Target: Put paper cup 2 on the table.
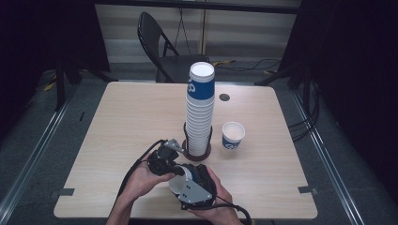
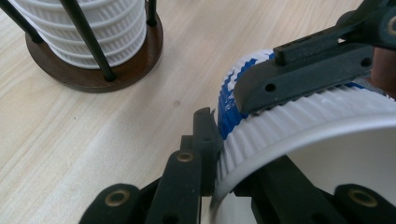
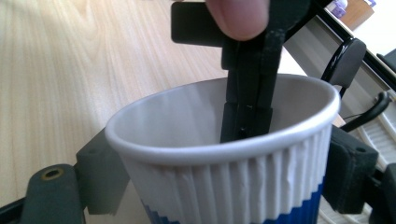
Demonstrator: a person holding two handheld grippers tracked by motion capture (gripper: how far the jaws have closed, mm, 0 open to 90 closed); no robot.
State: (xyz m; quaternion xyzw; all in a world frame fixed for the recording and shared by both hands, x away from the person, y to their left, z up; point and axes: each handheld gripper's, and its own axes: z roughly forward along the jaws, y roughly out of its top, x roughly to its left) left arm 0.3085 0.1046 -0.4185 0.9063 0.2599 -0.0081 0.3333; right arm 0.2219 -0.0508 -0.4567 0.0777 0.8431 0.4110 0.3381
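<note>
A white ribbed paper cup with a blue band (image 1: 178, 180) is held just above the table's near edge between my two grippers. My right gripper (image 3: 224, 172) is shut on the cup (image 3: 210, 182), one jaw on each side of its wall. My left gripper (image 2: 229, 154) is shut on the cup's rim (image 2: 299, 121), with one jaw outside and the other inside the cup. In the right gripper view the left gripper (image 3: 245, 112) reaches down into the cup at its far rim. From above, the left gripper (image 1: 171, 164) sits left of the right gripper (image 1: 190, 185).
A tall stack of matching cups (image 1: 201, 108) stands in a round wire holder (image 1: 196, 152) just beyond the hands. A single cup (image 1: 233, 135) stands upright to its right. A black chair (image 1: 162, 47) is behind the table (image 1: 117, 122).
</note>
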